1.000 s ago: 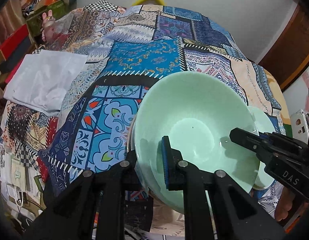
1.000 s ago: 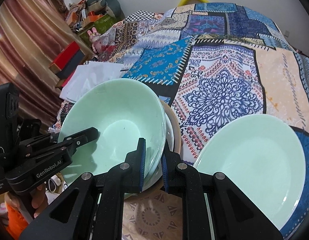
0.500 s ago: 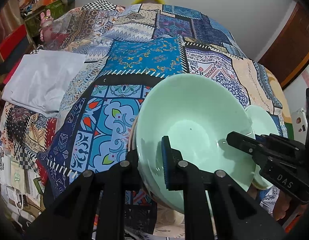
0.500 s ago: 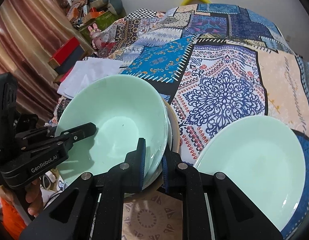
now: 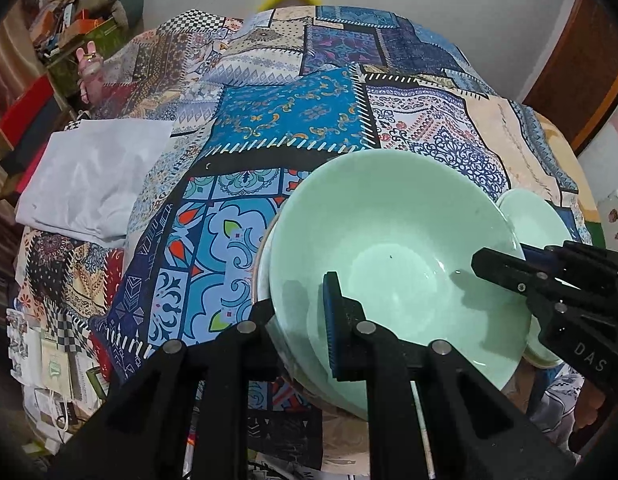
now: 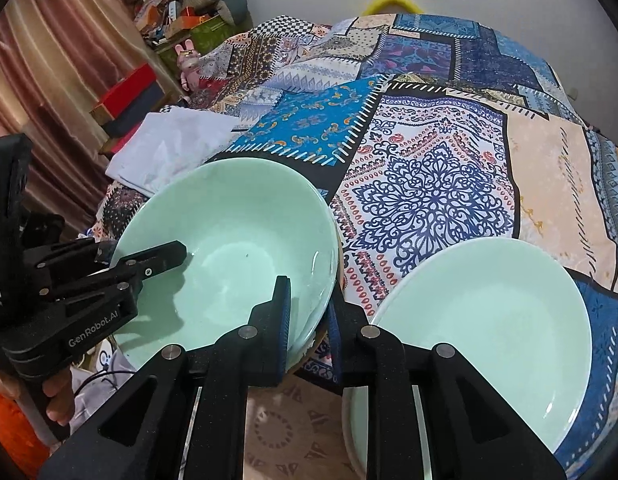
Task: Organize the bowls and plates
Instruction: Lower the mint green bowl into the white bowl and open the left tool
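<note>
The left gripper, at the bottom centre of the left wrist view, is clamped on the near rim of a pale green bowl: its blue-padded right finger sits inside the bowl against the wall, and the left finger is outside, mostly hidden behind the rim. The right gripper, at the bottom centre of the right wrist view, grips the opposite side of the same bowl, with its left finger inside and its right finger just outside the rim. In the left wrist view that right gripper reaches in from the right edge of the frame, one finger over the inside of the bowl. The bowl fills the centre right of the left wrist view, and under its left edge the rims of other dishes show, so it sits nested on a stack. A pale green plate lies just beside the stack, in the lower right of the right wrist view and peeking out behind the bowl at the right of the left wrist view. Everything rests on a patchwork cloth of blue, cream and dark panels. A folded white cloth lies at the left, well apart from the bowl, and cluttered boxes fill the upper left corner.
</note>
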Action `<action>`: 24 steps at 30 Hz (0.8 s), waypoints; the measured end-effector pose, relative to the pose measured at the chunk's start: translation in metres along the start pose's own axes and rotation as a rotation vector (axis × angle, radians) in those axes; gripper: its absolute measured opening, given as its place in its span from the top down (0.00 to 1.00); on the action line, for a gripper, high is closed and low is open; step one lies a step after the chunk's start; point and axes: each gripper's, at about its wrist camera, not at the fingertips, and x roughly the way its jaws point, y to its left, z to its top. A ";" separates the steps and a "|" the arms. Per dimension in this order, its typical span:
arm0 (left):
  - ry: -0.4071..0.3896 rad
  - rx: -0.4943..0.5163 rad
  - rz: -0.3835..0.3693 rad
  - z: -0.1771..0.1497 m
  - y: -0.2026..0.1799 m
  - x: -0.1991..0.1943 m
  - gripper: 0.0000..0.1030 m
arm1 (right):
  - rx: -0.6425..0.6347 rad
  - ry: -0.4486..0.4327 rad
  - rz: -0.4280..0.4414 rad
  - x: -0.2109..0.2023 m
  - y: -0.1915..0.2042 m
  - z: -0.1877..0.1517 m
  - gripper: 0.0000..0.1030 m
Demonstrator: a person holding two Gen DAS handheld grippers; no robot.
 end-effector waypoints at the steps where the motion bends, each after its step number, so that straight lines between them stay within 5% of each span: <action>1: 0.005 -0.001 -0.002 0.001 0.000 0.000 0.86 | -0.001 0.001 -0.001 0.000 0.000 0.000 0.83; 10: 0.010 -0.056 -0.057 0.007 0.005 -0.010 0.74 | 0.006 -0.003 0.010 -0.003 -0.002 0.000 0.80; 15: -0.041 -0.061 -0.044 0.011 0.009 -0.024 0.57 | 0.000 -0.011 0.007 -0.005 -0.002 0.000 0.79; 19: -0.072 -0.062 -0.038 0.012 0.015 -0.035 0.44 | 0.008 -0.026 0.000 -0.009 -0.005 -0.001 0.66; 24: -0.053 -0.083 -0.031 0.005 0.028 -0.030 0.42 | 0.017 -0.032 -0.008 -0.009 -0.008 -0.003 0.58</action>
